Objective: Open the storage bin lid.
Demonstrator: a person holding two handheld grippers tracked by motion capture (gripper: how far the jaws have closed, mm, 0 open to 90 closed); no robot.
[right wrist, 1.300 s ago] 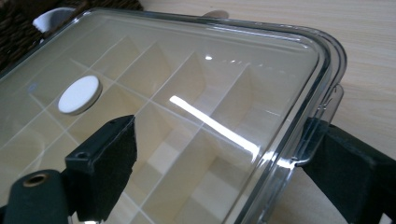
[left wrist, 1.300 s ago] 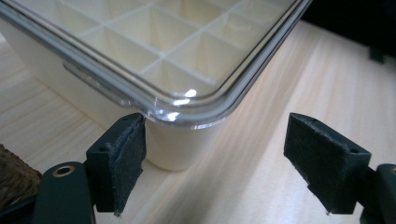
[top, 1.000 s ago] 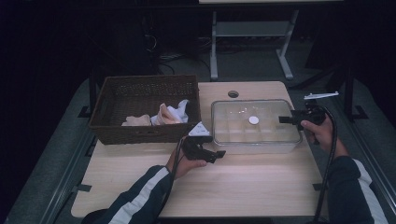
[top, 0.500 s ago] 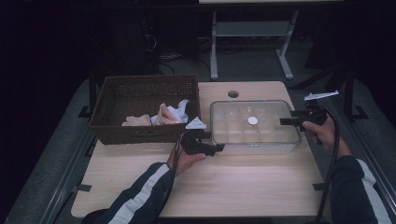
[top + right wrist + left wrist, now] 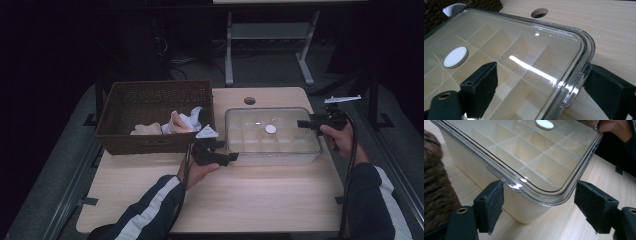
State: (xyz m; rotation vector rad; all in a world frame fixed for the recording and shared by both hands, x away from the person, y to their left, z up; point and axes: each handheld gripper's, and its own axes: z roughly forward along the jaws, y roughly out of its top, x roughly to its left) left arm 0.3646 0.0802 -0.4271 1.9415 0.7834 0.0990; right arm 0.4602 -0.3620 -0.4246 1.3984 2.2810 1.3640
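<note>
Two grippers flank the clear lidded box [image 5: 272, 136]: left gripper [image 5: 222, 156] at its near-left corner, right gripper [image 5: 306, 123] at its right end. Left jaws have just been closing yet stand spread around the corner of the lid [image 5: 529, 155]; right jaws straddle the lid's rim, seemingly not yet pinching.

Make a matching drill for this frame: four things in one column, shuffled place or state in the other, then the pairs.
Things:
1. clear lid
2. wicker basket
3. left tool
4. white disc

Places or states:
A. holds crumpled cloths
B. open at the box's near left corner
C. sits in the middle of the lid
D. covers the divided box

Pairs: 1-D, 2-A, 3-B, 4-C
</note>
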